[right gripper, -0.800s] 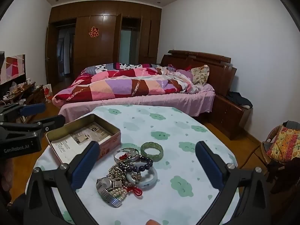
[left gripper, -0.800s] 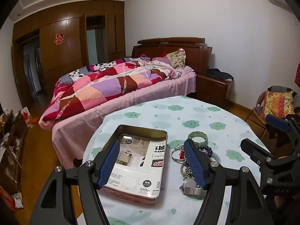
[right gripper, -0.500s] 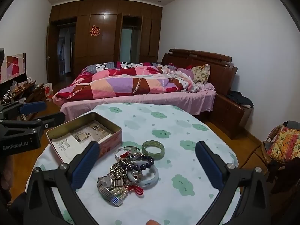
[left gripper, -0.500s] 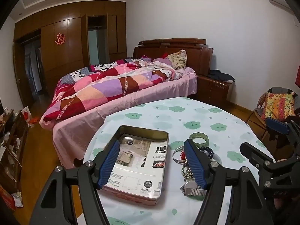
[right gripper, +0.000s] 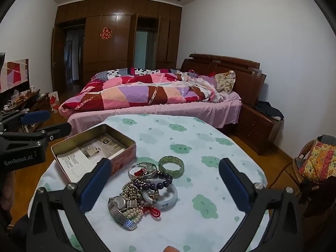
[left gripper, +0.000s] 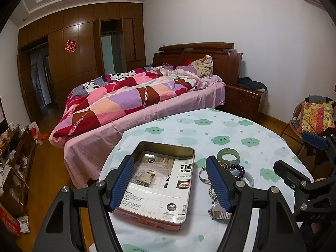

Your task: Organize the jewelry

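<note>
A pile of jewelry lies on the round table: a green bangle, a silver bangle, a dark bead bracelet, a pale jade bangle, pearls and a metal watch. An open tin box lined with printed paper stands to their left. My right gripper is open above the pile. My left gripper is open above the tin box, with the green bangle and watch to its right.
The table wears a white cloth with green cloud prints. A bed with a patchwork quilt stands behind it. A nightstand is at the back right, a chair with a patterned cushion at the right, cluttered shelves at the left.
Both grippers have drawn slightly back and up; the tin box and jewelry sit a little lower and farther in both views. Nothing was grasped.
</note>
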### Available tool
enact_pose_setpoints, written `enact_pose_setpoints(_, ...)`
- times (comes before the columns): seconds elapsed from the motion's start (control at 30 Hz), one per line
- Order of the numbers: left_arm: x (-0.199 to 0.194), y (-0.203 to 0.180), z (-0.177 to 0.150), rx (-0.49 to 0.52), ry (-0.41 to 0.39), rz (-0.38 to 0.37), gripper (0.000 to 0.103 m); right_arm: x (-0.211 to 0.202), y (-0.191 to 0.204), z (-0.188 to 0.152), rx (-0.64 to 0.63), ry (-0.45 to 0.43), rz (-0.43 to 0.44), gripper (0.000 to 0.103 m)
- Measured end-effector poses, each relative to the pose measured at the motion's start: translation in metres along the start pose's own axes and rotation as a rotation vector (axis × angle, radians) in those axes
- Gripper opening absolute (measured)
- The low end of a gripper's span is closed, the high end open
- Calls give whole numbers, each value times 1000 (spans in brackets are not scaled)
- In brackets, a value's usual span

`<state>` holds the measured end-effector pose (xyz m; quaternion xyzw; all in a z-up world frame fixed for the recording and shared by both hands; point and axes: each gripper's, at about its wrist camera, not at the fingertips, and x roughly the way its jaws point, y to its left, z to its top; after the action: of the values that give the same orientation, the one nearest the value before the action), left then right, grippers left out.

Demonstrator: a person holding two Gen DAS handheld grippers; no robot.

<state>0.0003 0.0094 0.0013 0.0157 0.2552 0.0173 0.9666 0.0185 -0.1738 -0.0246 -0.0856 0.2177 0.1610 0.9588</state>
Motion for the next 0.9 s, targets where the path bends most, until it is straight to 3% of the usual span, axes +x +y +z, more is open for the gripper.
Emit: enact_pose_setpoints(0.9,3,-2,-2,-6,9,21,71,4,1,-4,4,12,2,103)
